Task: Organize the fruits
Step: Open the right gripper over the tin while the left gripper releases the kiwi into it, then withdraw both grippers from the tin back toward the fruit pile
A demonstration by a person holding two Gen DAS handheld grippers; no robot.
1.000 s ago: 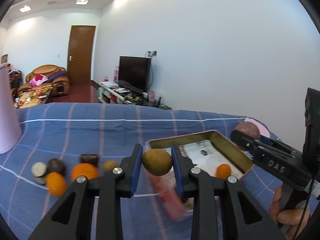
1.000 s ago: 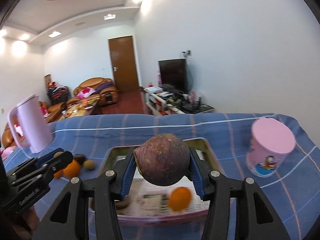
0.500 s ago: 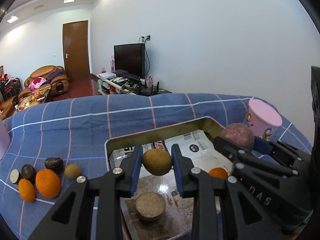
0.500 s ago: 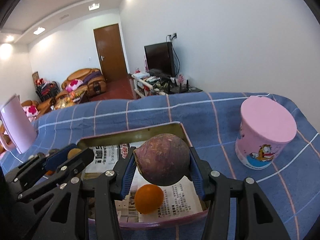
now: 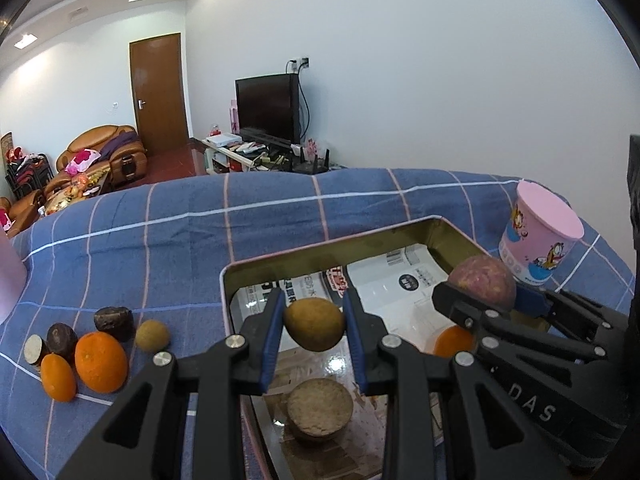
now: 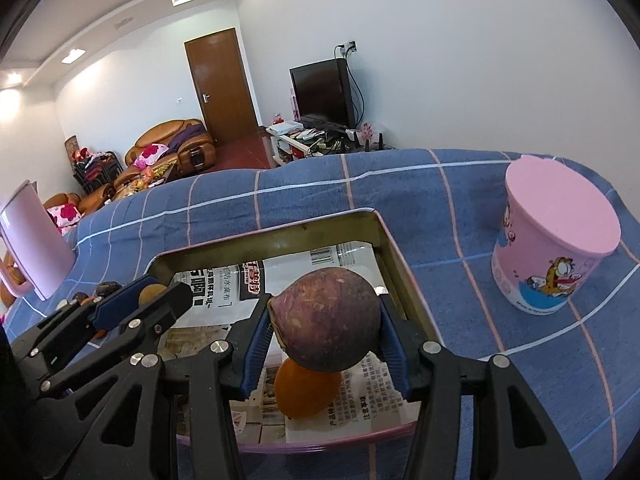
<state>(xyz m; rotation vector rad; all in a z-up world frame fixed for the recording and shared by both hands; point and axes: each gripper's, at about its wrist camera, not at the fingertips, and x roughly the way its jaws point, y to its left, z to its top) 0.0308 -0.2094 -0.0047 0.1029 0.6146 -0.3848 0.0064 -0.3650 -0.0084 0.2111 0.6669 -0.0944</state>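
My left gripper (image 5: 314,330) is shut on a small yellow-brown fruit (image 5: 315,329) and holds it above the metal tray (image 5: 304,254). My right gripper (image 6: 325,330) is shut on a large purple-brown fruit (image 6: 326,320), also over the tray (image 6: 394,254). In the tray, lined with newspaper, lie an orange (image 6: 304,394) and a cut tan fruit (image 5: 320,408). The right gripper and its purple fruit (image 5: 482,282) show in the left wrist view. Left of the tray, on the blue cloth, lie two oranges (image 5: 101,361), dark fruits (image 5: 113,320) and a small yellow-brown fruit (image 5: 152,334).
A pink lidded cup (image 6: 554,236) stands right of the tray. A pink jug (image 6: 34,240) stands at the far left. The blue checked cloth (image 5: 160,240) covers the table; behind it lies a living room with a sofa and a TV.
Both grippers have moved forward over the tray with their fruits still held. The tray's inside, with the orange and the cut tan fruit, now shows closer.
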